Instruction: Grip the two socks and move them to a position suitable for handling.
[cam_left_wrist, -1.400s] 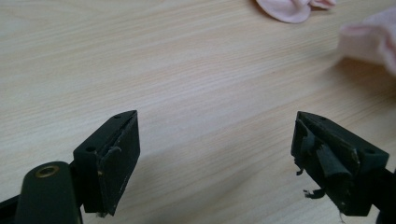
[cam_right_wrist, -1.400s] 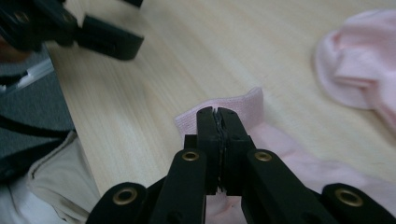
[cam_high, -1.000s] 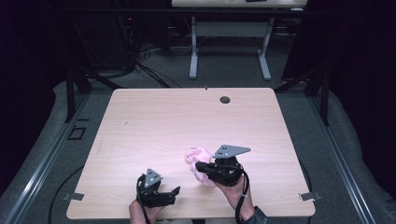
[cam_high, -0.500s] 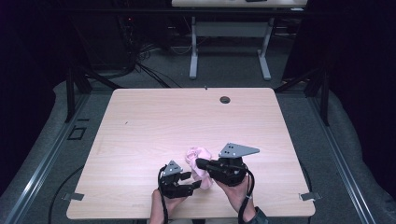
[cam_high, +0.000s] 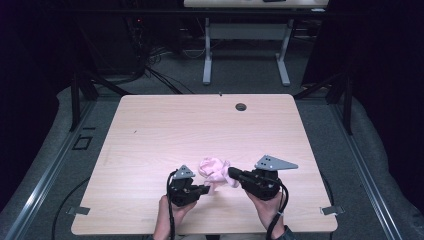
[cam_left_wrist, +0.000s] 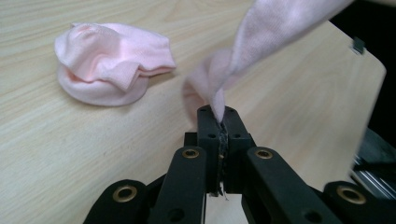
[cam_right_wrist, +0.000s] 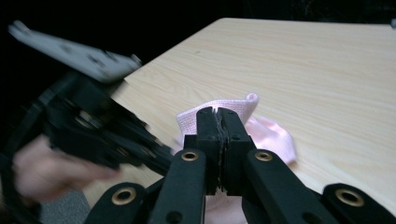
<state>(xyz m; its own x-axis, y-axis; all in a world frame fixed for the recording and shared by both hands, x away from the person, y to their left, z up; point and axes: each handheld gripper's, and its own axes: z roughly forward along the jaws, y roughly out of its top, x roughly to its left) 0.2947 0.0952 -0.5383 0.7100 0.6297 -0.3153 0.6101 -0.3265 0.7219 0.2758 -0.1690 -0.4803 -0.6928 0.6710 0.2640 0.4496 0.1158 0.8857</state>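
Both tools sit at the desk's (cam_high: 150, 130) near edge, close together, pink cloth between them.

Left tool (cam_high: 204, 189): jaws clamped on a strip of sock (cam_left_wrist: 261, 42). In the left gripper view the fabric runs taut from the jaw tips up and to the right, out of frame. A second sock (cam_left_wrist: 109, 63) lies bunched flat on the desk beyond it, loose, not touched by anything.

Right tool (cam_high: 234, 173): jaws closed on a pink edge; in the right gripper view the ribbed cuff (cam_right_wrist: 224, 108) pokes out just past the tips, with more pink fabric lying on the desk behind. The left tool shows blurred at the left of that view, with the hand under it.

From the high view I can't separate the two socks; it's one pink bundle (cam_high: 214, 169) between the tool tips, touching both.

Change vs earlier: a second ago the left tool was well left of the cloth, near the desk edge, apart from it. It has come in to the right and now meets the bundle. The right tool has shifted slightly right, with the bundle stretched a bit.

Small dark grommet (cam_high: 241, 106) at the far edge, same spot.
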